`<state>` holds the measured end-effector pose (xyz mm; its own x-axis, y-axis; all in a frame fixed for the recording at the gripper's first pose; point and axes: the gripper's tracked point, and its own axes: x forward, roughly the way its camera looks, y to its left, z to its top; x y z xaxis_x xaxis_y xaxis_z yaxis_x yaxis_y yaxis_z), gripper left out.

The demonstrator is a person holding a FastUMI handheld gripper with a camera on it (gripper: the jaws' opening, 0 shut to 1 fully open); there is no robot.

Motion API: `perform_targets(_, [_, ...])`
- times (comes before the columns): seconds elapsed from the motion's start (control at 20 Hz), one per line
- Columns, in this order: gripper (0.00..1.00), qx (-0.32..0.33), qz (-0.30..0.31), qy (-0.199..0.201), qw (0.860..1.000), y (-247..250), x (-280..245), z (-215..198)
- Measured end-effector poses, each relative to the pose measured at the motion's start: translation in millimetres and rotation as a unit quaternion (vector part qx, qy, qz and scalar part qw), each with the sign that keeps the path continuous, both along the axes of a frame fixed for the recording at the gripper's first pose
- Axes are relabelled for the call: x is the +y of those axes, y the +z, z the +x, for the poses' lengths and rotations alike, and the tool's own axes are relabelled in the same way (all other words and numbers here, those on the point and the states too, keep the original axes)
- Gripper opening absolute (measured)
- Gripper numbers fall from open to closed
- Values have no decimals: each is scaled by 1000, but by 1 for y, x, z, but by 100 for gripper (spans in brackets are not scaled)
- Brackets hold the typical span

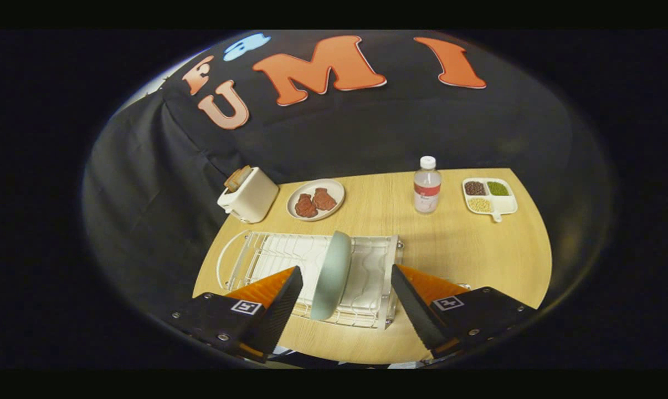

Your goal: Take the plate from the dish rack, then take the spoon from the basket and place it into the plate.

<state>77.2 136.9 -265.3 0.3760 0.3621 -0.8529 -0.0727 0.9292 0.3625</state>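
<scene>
Plate (332, 274) stands on edge in the white dish rack (267, 255) on the bench (467, 249), between our claw (345, 293) fingers, which are spread apart and not touching it. We judge it rigid, smooth, breakable and slippery, so we would pinch the upper rim squarely and lift straight up

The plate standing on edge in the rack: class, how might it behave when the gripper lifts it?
The plate looks rigid, so it should not bend. Its smooth rim may slip between the open gripper fingers. Standing on edge in the dish rack, it may tip or roll once freed.
</scene>
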Motion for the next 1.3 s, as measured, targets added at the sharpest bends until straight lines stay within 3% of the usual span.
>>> perform_targets(0.45, [89, 121, -30, 43, 991, -49, 38, -15])
perform_targets(0.65, [85, 141, -62, 66, 986, -65, 54, -21])
perform_targets(0.85, [81, 149, -97, 65, 982, -67, 62, -21])
perform_targets(1.1, [56, 165, -131, 46, 976, -69, 71, -22])
perform_targets(1.3, [43, 169, -190, 37, 967, -71, 62, -23])
